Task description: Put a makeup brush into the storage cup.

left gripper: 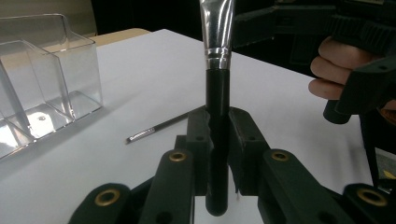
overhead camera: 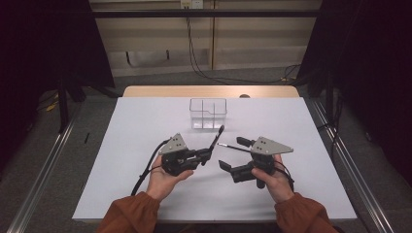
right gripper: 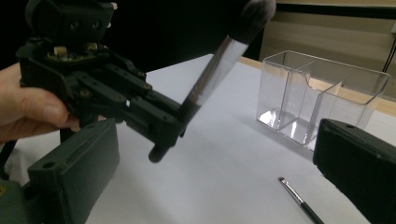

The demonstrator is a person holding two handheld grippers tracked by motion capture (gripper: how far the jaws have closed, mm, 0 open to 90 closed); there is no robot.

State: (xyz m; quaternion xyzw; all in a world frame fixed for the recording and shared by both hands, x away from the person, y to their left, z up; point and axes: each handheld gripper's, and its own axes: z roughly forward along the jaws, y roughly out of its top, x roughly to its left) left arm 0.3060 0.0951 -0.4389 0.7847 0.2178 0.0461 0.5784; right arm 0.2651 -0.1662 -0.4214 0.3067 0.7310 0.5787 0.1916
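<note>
The white table lies bare along its left and right edges and across the near edge between the two forearms, so a hand could pass there freely. Toward the far edge, near its middle, a clear divided organizer stands upright and blocks that stretch; bare surface runs on both sides of it to the far corners. Between the organizer and the grippers a thin brush lies flat on the table, a low obstacle. The large brush, clamped in the left gripper, slants up toward the organizer, narrowing the gap in front of it. The right gripper stands with jaws apart just beside the thin brush.
</note>
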